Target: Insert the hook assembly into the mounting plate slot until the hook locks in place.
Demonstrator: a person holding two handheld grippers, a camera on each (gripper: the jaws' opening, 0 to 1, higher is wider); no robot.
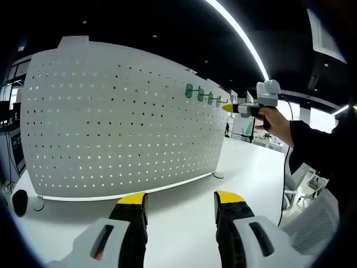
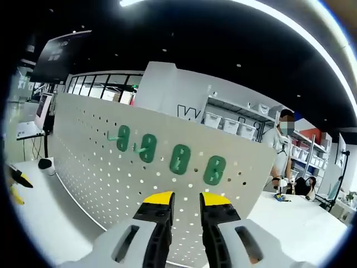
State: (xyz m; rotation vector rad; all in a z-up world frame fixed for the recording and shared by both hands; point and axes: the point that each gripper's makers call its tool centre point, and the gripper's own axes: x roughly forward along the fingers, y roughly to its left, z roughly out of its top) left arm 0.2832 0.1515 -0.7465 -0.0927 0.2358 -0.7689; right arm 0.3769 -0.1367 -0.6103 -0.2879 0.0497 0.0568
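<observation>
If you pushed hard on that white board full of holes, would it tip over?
Possibly. The pegboard stands upright on the white table, seemingly on small feet, so a hard shove might tip or slide it. It looks thin, so probably light, and might flex. The green hooks add little weight.

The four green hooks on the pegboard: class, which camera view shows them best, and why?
The right gripper view: the green hooks face the camera in a row on the pegboard, close and distinct. The left gripper view shows them small, edge-on near the board's far end, beside the right gripper.
</observation>
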